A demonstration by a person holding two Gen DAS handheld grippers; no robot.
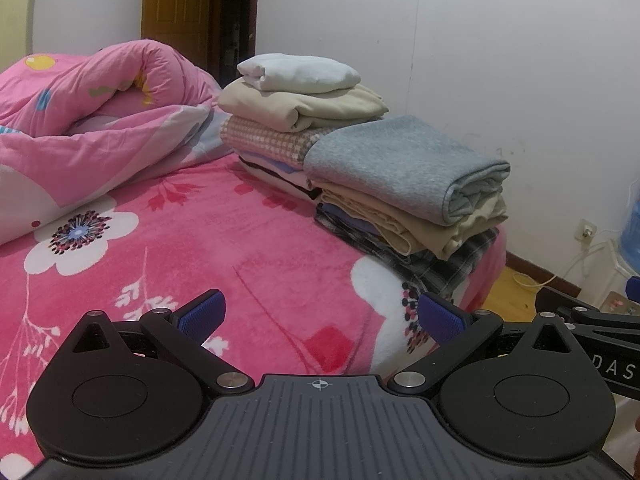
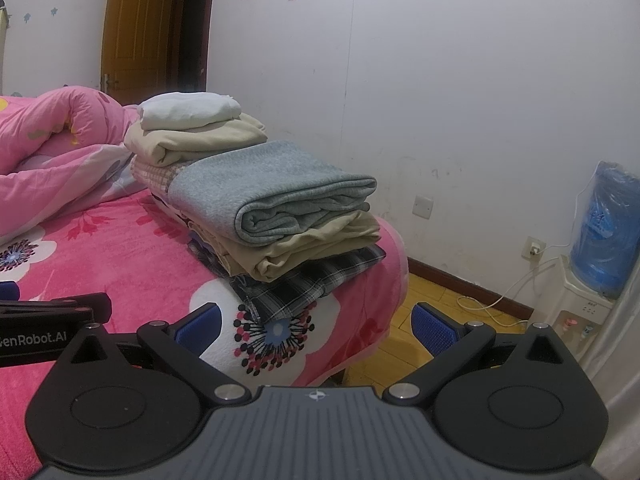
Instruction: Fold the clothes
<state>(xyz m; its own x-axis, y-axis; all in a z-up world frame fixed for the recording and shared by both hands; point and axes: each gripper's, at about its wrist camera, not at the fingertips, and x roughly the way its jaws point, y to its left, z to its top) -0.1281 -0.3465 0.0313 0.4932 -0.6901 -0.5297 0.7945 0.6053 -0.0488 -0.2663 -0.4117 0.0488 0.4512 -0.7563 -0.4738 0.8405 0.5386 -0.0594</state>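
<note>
Two stacks of folded clothes (image 1: 404, 184) sit at the bed (image 1: 224, 240) corner, both hand-held grippers (image 1: 320, 316) (image 2: 316, 324) spread wide and empty; soft, floppy cloth likely wants gripping along folded edges.

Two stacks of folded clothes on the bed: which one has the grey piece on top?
The nearer stack, at the bed's corner: its top is the grey folded garment. The farther stack behind it is topped by a white folded garment.

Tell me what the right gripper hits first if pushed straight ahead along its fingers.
Probably the plaid garment at the bottom of the nearer stack, near the bed's corner. The right gripper is open and empty, with only the floral blanket beneath; depth is uncertain.
</note>
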